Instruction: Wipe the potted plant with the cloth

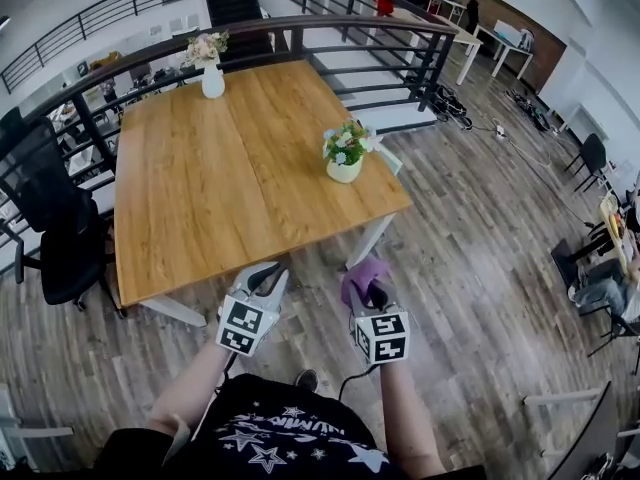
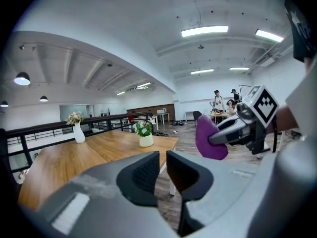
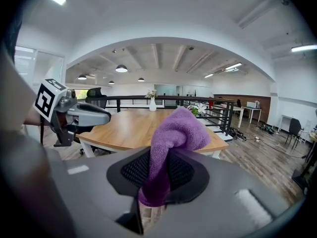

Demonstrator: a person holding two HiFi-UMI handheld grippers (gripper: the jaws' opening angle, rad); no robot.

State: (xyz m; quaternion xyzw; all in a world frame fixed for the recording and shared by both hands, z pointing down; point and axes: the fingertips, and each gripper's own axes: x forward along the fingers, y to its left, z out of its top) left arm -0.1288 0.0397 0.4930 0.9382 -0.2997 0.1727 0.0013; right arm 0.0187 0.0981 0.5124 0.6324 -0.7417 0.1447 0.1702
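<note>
The right gripper [image 3: 157, 171] pinches the purple cloth [image 3: 174, 131] by a narrow fold (most of it bulges free above the pads), so a firm rub could drag it out. The left gripper [image 2: 162, 168], jaws nearly together on nothing, steadies nothing. Pushed, the potted plant [image 1: 345, 154] might tip off the table [image 1: 200, 198] edge. It stands well ahead of both grippers, untouched.

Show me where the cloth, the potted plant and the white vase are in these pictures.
cloth [image 3: 179, 127], right gripper view, its folded top.
potted plant [image 1: 344, 172], head view, its white pot.
vase [image 1: 213, 83], head view, its body.
</note>
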